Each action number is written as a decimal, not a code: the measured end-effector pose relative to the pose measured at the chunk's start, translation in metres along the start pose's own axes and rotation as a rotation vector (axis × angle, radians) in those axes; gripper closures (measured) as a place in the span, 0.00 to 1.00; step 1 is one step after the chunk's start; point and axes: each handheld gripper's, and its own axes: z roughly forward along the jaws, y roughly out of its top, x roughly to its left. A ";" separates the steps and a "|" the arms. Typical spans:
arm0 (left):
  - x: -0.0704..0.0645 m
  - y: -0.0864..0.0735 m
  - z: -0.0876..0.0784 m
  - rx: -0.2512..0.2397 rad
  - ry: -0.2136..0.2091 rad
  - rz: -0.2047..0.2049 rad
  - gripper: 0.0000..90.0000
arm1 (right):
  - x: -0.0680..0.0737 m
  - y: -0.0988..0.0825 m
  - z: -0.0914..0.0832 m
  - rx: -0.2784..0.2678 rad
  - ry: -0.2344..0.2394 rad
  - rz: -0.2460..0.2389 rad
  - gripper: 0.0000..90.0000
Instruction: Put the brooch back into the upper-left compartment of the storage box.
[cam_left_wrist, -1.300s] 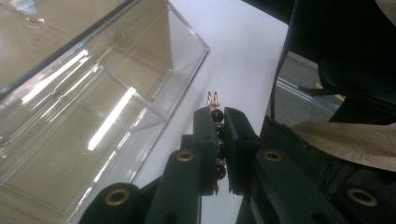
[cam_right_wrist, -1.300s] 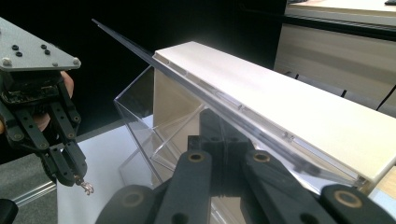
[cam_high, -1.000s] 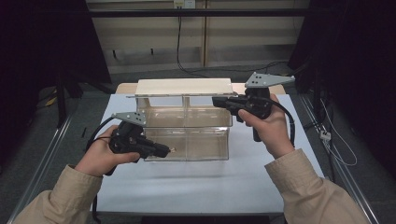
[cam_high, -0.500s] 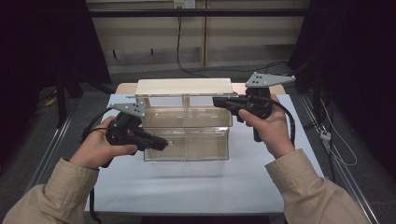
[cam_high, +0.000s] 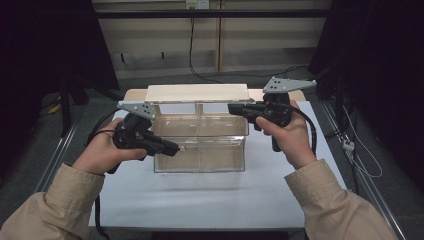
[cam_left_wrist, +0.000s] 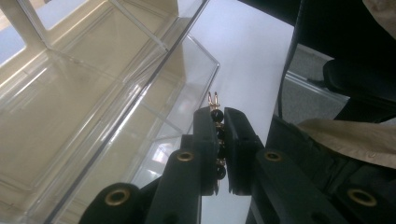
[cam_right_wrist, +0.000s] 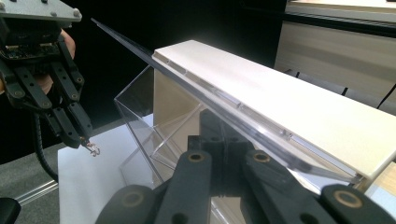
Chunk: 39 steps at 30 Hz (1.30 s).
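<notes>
The left tool (cam_left_wrist: 218, 135) pinches a small beaded piece of jewellery (cam_left_wrist: 215, 114), black beads on a gold wire with a gold loop poking past the jaw tips (an earring or a short chain, I cannot tell which). Its long axis runs along the jaws. In the high view this left tool (cam_high: 172, 148) sits at the left end of the clear plastic box (cam_high: 200, 142), tips pointing toward the box's front lower compartment, just beside its wall and a little above its rim. Any drop would likely go into that compartment, a short way ahead of the tips and slightly down.

The right tool (cam_high: 234, 108) is at the box's back right corner, jaws pressed together on the edge of the clear lid (cam_right_wrist: 196, 95), which is lifted and tilted up from the box. The lid being held by the right hand, the left is the free one and the nearer to the open compartment.

The box stands on a white sheet covering the table (cam_high: 200, 200), with a pale board (cam_high: 197, 92) behind it. Beyond the box the room is dark, with a cable (cam_high: 192, 45) hanging down the back wall.
</notes>
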 end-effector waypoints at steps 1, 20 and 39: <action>0.000 0.001 -0.001 -0.006 0.000 0.003 0.94 | 0.000 0.000 0.000 0.000 0.001 0.000 1.00; 0.010 0.013 -0.009 -0.005 0.045 0.002 0.94 | -0.001 -0.001 -0.001 -0.002 0.002 0.002 1.00; 0.019 0.016 -0.013 -0.007 0.090 0.001 0.94 | -0.001 -0.002 -0.001 -0.005 -0.001 0.002 1.00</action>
